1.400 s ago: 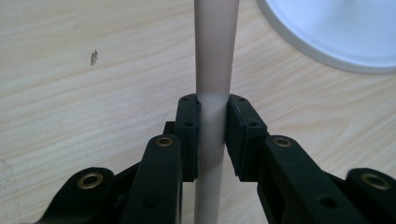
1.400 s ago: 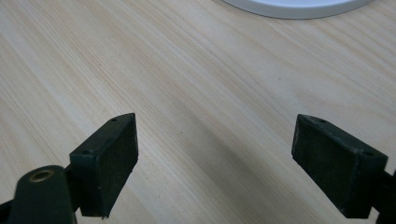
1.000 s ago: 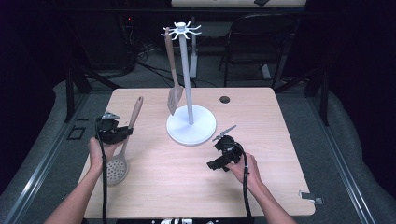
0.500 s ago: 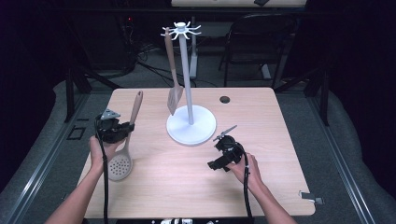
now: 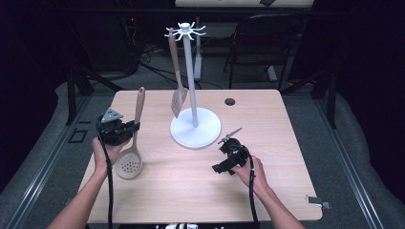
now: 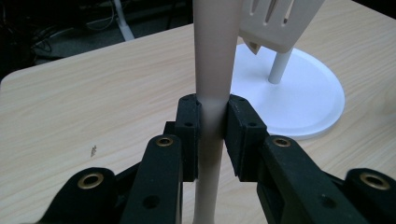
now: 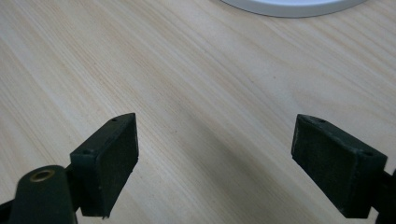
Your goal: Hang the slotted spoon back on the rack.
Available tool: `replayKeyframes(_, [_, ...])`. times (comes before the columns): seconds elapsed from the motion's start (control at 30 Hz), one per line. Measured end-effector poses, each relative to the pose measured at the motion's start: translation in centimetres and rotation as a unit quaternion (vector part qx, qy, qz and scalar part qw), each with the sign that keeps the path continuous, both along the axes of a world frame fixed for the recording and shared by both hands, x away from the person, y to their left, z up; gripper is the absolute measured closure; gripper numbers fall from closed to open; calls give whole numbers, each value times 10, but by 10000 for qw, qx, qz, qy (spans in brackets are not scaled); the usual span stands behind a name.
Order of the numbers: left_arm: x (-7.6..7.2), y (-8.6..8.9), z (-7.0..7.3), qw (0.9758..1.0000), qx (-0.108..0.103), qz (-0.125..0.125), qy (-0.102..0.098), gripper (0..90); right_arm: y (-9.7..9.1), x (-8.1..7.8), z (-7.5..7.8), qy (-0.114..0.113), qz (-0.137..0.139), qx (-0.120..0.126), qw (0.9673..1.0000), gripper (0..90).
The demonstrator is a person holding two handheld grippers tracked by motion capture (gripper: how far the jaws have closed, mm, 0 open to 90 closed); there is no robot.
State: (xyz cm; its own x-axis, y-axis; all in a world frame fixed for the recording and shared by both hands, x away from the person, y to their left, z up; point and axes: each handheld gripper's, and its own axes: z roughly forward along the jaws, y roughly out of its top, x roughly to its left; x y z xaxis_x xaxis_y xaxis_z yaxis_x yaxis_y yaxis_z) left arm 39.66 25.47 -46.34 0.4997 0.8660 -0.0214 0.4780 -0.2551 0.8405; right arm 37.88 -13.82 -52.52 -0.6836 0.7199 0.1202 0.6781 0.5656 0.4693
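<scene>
At the left of the worktop (image 5: 191,191), the left tongs (image 5: 128,130) are clamped on the handle of the skimmer spoon (image 5: 130,164), whose long axis runs away from the person, bowl nearest them. The utensil stand (image 5: 195,128) with its hanging slotted spatula (image 5: 178,98) stands to their right, nearer this hand. Further right, the right tongs (image 5: 220,168) gape wide, holding nothing.

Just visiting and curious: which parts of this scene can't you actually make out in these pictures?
- Skimmer: left gripper view, bowl cut off by the bottom edge.
- Hanging spatula: left gripper view, handle cut off by the top edge.
- Rack: right gripper view, pole cut off by the top edge.
- Small dark thing: high view, too small to identify.
</scene>
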Motion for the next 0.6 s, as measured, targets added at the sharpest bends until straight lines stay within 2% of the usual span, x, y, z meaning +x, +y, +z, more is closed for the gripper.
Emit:
replayKeyframes(0.03, [-1,0,1,10000,15,1,-26,759,2,-1,-1,-53,-54,75,9999,146])
replayKeyframes(0.07, [-2,0,2,10000,7,9,-43,759,2,0,1,-12,55,-58,10000,146])
replayKeyframes(0.13, [-3,0,3,10000,9,15,-75,759,5,-1,0,-36,29,69,10000,146])
replayKeyframes(0.17, [-3,0,3,10000,-10,9,-92,759,5,0,1,-13,106,-52,9999,146])
replayKeyframes(0.2, [-2,0,4,9999,-2,-2,-111,759,5,-1,-1,-15,50,38,10000,146])
replayKeyframes(0.23, [-2,-1,4,9999,-5,-7,-116,759,4,0,0,9,101,-74,9999,146])
replayKeyframes(0.27, [-1,-2,5,9999,-5,-26,-115,759,4,-1,-1,-21,10,30,10000,146])
replayKeyframes(0.33, [0,-3,6,9999,-7,-58,-123,759,2,-1,0,-14,28,-48,10000,146])
replayKeyframes(0.5, [4,-9,10,9997,13,-165,-155,759,2,-3,-2,-20,-64,21,10000,146])
replayKeyframes(0.6, [6,-12,13,9996,24,-215,-161,760,1,-3,-1,25,-9,-79,10000,146])
